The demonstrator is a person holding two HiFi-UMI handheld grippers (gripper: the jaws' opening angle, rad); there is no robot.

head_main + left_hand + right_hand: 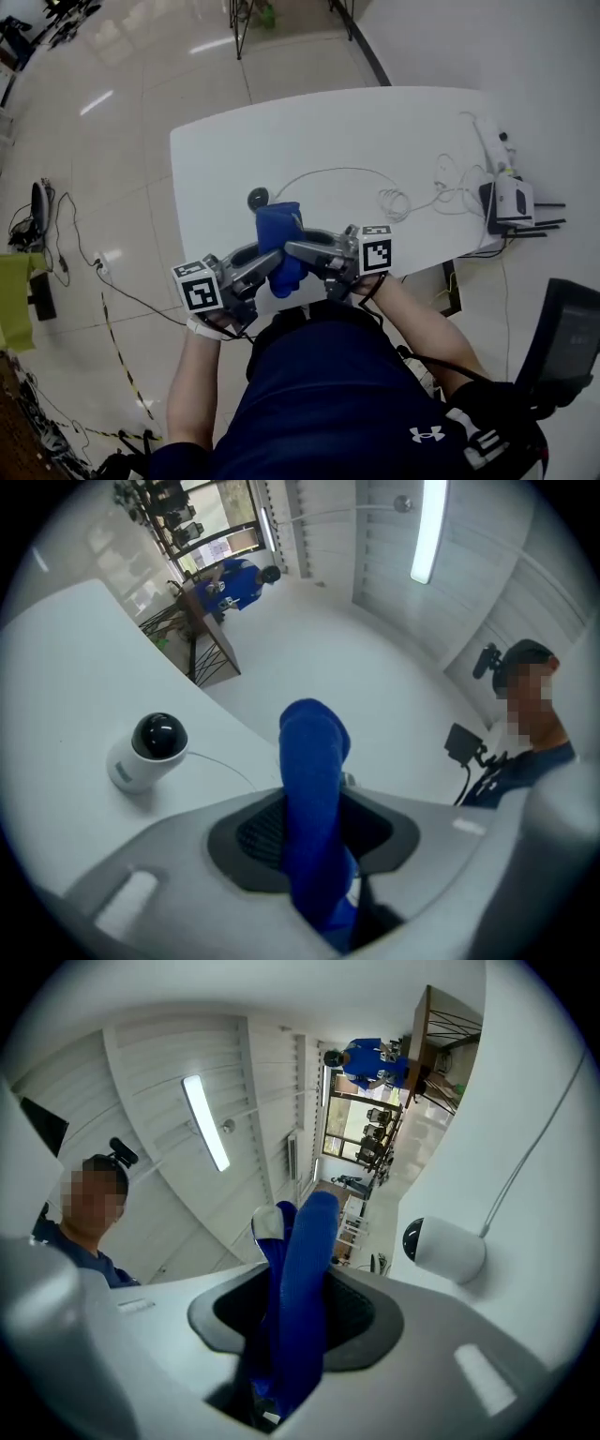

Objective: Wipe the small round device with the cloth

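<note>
Head view: left claw (263,265) and right claw (304,251) face each other above the desk's (375,131) near edge, both clamped on the blue cloth (279,232). The device (258,198) sits on the desk just beyond the cloth.

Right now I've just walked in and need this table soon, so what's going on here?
A person stands at the near edge of the white table with tongs in each hand. The left tongs and the right tongs are both clamped on one folded blue cloth, held up between them. The small white dome camera sits on the table just beyond. The cloth is not touching it, so no wiping is under way.
</note>
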